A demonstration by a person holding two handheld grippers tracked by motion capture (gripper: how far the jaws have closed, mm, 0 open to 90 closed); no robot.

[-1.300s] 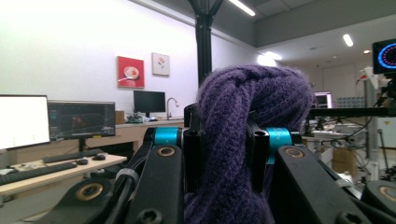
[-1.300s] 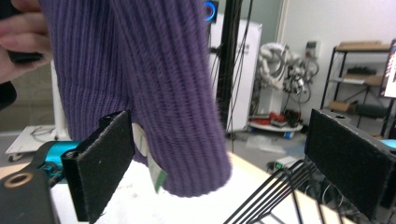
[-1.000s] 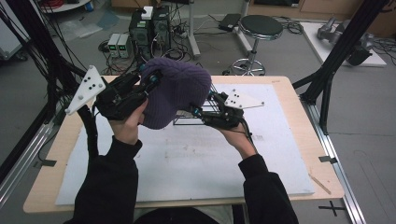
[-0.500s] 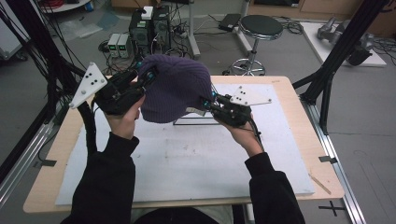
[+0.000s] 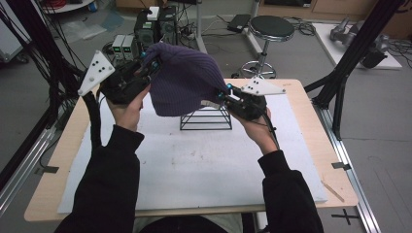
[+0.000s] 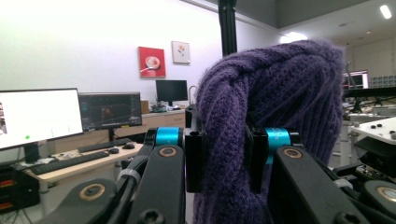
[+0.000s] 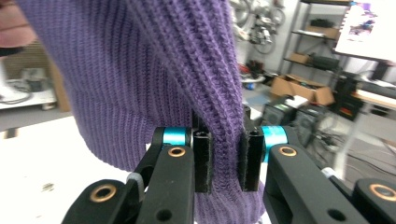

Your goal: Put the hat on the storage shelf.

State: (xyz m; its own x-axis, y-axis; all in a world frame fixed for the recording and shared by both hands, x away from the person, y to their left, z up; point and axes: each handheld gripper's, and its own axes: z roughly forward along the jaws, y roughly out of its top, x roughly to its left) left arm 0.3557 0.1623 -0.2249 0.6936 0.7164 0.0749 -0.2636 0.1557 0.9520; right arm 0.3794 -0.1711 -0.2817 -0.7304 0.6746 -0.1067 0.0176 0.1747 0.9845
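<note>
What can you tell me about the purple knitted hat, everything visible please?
The purple knitted hat is a ribbed, soft woollen-looking beanie. It hangs in the air, stretched between the left gripper and the right gripper, each shut on a fold of its edge. It is above the black wire stand on the white mat, seemingly apart from it.

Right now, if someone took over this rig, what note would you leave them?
Left gripper: shut on the purple hat's edge.
Right gripper: shut on the opposite edge.
Hat: held up between both, above the black wire stand on the white mat, not resting on it.
Done: hat gripped at both sides and lifted.
Left: probably lower it onto the stand, then release.
</note>
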